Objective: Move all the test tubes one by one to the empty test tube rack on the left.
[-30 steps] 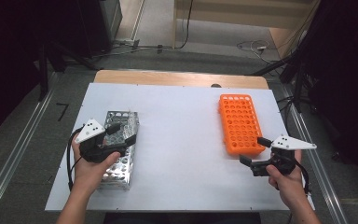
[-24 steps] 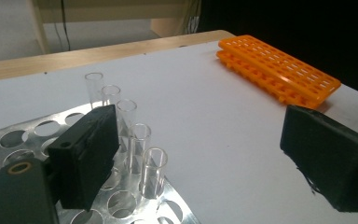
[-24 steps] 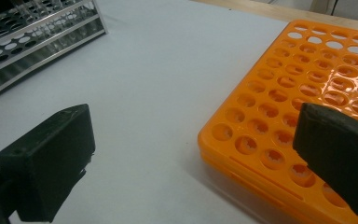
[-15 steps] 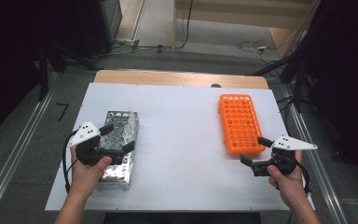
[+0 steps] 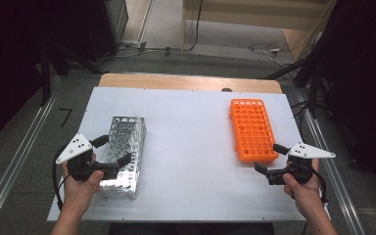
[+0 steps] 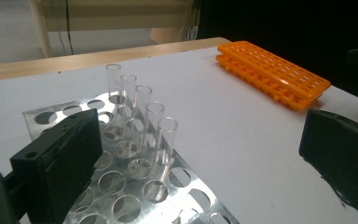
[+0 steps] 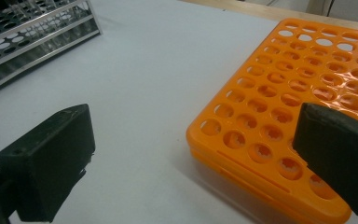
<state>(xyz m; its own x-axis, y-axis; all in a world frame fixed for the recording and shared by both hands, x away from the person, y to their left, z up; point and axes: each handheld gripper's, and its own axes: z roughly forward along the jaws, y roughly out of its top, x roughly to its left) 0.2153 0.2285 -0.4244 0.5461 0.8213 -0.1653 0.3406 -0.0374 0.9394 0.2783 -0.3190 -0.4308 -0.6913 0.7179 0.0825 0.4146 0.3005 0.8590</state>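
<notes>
Metal rack at the table's left edge, both grippers spread wide

The metal rack [image 5: 122, 155] is parked near the table's [image 5: 191, 127] front-left corner, and the left gripper [image 5: 111, 151] is held over its near half with jaws spread wide; they've just been opening, with nothing clamped between them. No writing or labels can be made out on anything. A row of five clear tubes [image 6: 142, 119] standing upright in the rack is picked up in the left gripper view, while from the high view they can't really be made out. The orange rack [image 5: 252, 128] is sat along the right edge, holes empty as seen in the right gripper view. The right gripper [image 5: 270, 157] is held wide too, at that rack's near corner, gripping nothing.
</notes>
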